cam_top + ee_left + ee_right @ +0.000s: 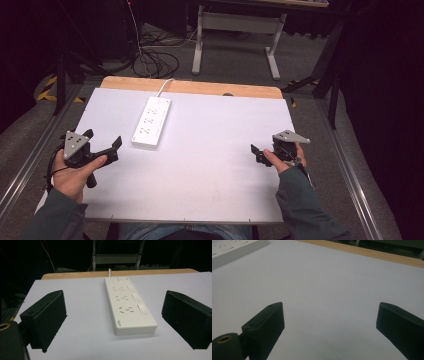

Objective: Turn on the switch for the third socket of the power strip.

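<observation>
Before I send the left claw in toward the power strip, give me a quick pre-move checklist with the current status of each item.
1. Left claw open: ok, jaws stand wide apart.
2. Left claw empty: ok, nothing between the jaws.
3. Power strip lined up with the left claw: ok, in the left gripper view it lies flat between the jaws, near end facing them.
4. Path clear: ok, only bare white table lies between claw and strip.
5. Right claw out of the way: ok, open and empty at the table's right side, apart from the strip.
6. Strip's cord free to move: cannot tell, it runs off the far edge.
</observation>
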`<move>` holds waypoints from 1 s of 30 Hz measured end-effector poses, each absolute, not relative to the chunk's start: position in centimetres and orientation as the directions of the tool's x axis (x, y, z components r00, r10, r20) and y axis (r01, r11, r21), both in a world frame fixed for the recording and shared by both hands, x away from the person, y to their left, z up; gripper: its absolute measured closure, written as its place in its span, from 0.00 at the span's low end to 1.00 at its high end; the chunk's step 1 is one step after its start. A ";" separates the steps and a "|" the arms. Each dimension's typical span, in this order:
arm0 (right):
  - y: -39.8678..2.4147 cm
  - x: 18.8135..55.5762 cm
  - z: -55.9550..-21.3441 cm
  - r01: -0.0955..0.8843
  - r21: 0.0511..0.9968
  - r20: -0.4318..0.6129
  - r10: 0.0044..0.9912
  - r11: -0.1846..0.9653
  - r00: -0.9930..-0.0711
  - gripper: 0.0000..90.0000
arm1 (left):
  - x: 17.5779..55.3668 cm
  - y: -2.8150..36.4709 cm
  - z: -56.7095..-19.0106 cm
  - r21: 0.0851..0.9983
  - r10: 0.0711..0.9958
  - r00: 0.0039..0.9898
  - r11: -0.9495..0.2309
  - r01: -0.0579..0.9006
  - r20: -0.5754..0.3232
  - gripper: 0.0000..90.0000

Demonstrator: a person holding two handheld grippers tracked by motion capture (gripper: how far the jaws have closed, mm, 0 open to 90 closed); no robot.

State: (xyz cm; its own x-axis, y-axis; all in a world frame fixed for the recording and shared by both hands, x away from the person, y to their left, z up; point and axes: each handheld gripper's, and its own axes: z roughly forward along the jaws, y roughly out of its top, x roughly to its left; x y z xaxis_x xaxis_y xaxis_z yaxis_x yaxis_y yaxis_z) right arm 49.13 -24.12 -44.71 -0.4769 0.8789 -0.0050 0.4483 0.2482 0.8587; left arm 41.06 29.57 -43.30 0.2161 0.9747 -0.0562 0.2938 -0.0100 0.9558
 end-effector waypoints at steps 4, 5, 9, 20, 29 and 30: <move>-24.1 49.1 -44.7 0.450 0.858 -0.005 0.880 0.247 -0.475 0.09 | 41.1 29.6 -43.3 0.956 0.975 0.217 -0.012 0.294 -0.055 0.07; -24.1 49.1 -44.7 0.449 0.858 -0.005 0.880 0.248 -0.476 0.09 | 41.1 29.6 -43.3 0.956 0.975 0.216 -0.011 0.294 -0.055 0.07; -24.1 49.1 -44.7 0.448 0.859 -0.006 0.879 0.249 -0.476 0.09 | 41.1 29.5 -43.3 0.956 0.975 0.215 -0.010 0.292 -0.056 0.08; -24.1 49.1 -44.7 0.449 0.858 -0.005 0.880 0.248 -0.475 0.10 | 41.1 29.6 -43.3 0.955 0.977 0.203 -0.004 0.297 -0.059 0.13; -24.1 49.1 -44.7 0.449 0.858 -0.005 0.880 0.248 -0.475 0.10 | 41.2 29.6 -43.4 0.950 0.980 0.194 -0.011 0.313 -0.052 0.19; -24.1 49.1 -44.7 0.449 0.858 -0.007 0.879 0.249 -0.476 0.10 | 41.2 29.6 -43.4 0.949 0.980 0.192 -0.012 0.317 -0.052 0.22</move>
